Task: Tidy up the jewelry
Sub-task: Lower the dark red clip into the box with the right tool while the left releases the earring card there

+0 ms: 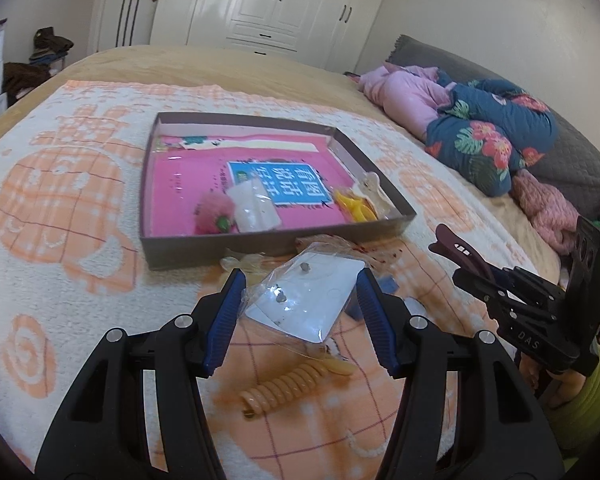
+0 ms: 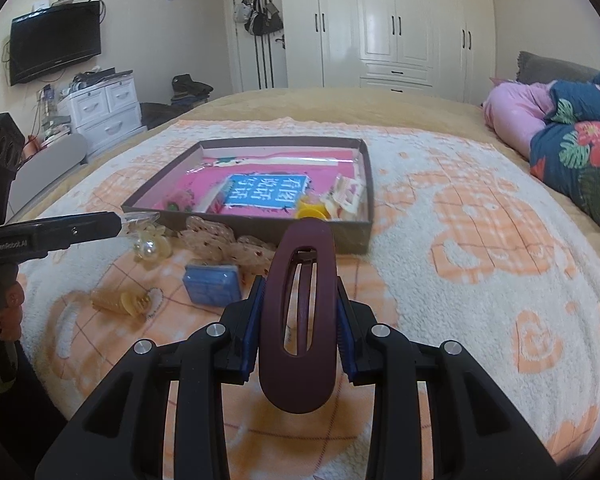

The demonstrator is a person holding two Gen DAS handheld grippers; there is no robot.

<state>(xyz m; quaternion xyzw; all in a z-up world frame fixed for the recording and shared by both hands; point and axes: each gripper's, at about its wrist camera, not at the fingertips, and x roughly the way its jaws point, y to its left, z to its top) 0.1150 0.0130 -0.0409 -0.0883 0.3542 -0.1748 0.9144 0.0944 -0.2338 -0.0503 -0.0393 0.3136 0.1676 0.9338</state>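
Note:
A shallow brown box [image 1: 188, 254] [image 2: 356, 236] with a pink lining lies on the patterned blanket and holds several small accessories. My left gripper [image 1: 300, 280] holds a clear bag with a white earring card [image 1: 306, 298], its blue fingers closed against the bag's two sides just in front of the box. My right gripper [image 2: 300, 308] is shut on a dark maroon hair clip [image 2: 298, 320], held above the blanket in front of the box. In the left wrist view the clip [image 1: 458, 250] and right gripper show at the right.
On the blanket in front of the box lie a beige spiral hair tie [image 1: 288, 386], a blue box [image 2: 212, 286], a pearl clip [image 2: 150, 244], beige lace pieces [image 2: 228, 244] and a tan claw clip [image 2: 120, 302]. Folded quilts [image 1: 488, 136] lie at the right.

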